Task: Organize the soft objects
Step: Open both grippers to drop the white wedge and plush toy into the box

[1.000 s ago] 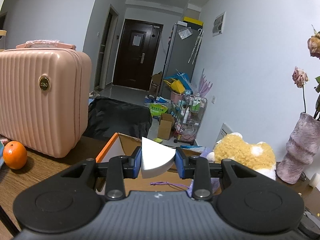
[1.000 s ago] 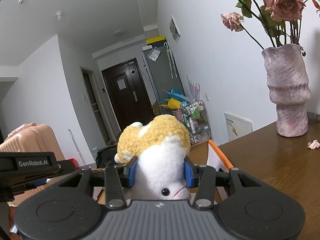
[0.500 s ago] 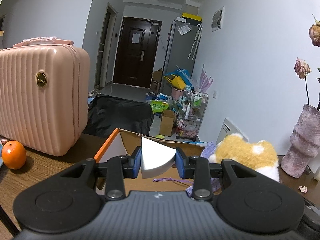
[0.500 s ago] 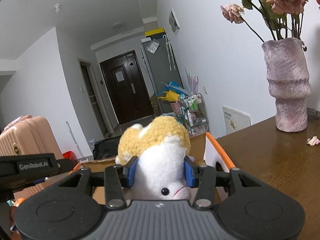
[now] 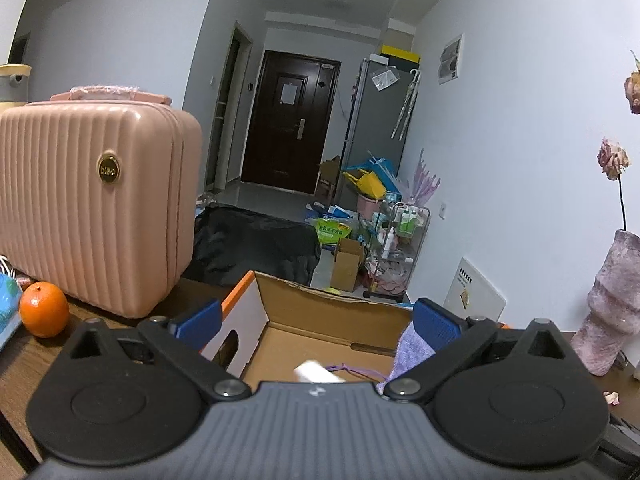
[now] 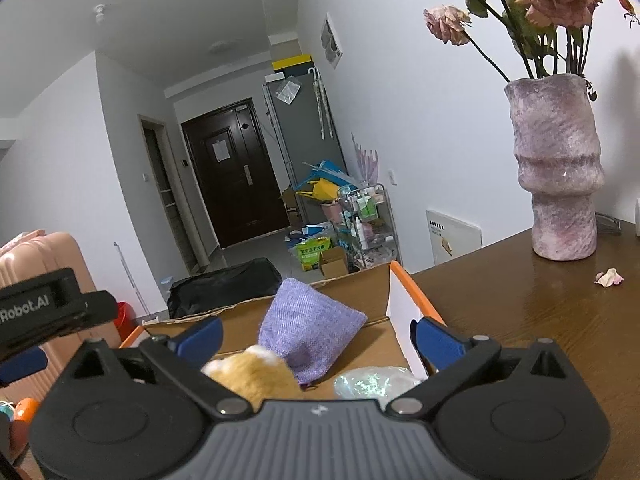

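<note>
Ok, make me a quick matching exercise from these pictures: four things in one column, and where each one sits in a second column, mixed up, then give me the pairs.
Things:
1. orange
2. purple cloth
3. vase
4. black bag

Places:
A. on the floor beyond the table
B. on the table beside the pink suitcase
C. inside the cardboard box
D. on the table near the white wall, with a fallen petal close by

Pairs: 1-B, 2-C, 3-D, 4-A
</note>
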A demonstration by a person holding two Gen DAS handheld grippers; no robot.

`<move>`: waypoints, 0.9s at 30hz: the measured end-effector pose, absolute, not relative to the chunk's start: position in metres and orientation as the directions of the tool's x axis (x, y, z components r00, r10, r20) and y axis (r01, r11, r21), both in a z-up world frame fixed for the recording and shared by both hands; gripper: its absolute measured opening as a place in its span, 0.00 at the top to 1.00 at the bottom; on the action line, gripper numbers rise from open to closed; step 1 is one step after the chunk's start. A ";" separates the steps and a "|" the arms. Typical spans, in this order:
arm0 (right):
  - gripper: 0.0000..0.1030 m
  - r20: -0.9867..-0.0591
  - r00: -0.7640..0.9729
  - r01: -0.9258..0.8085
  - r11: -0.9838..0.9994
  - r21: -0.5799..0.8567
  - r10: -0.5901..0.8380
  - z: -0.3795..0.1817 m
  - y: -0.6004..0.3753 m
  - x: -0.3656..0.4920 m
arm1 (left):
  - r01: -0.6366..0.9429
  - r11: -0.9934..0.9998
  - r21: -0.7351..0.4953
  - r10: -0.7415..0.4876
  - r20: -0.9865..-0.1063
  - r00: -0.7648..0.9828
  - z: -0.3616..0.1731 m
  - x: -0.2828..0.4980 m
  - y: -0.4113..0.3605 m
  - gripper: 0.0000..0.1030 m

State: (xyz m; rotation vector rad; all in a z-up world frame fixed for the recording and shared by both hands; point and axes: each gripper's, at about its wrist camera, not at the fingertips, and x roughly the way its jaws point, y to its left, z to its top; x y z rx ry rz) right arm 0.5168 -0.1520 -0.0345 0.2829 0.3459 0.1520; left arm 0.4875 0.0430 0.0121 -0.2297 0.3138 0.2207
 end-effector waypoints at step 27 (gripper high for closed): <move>0.00 -0.302 0.939 -0.103 0.971 0.215 0.167 -0.026 -0.149 0.498 | -0.287 0.958 -0.016 0.272 -0.265 0.925 0.022 0.460 0.021 0.00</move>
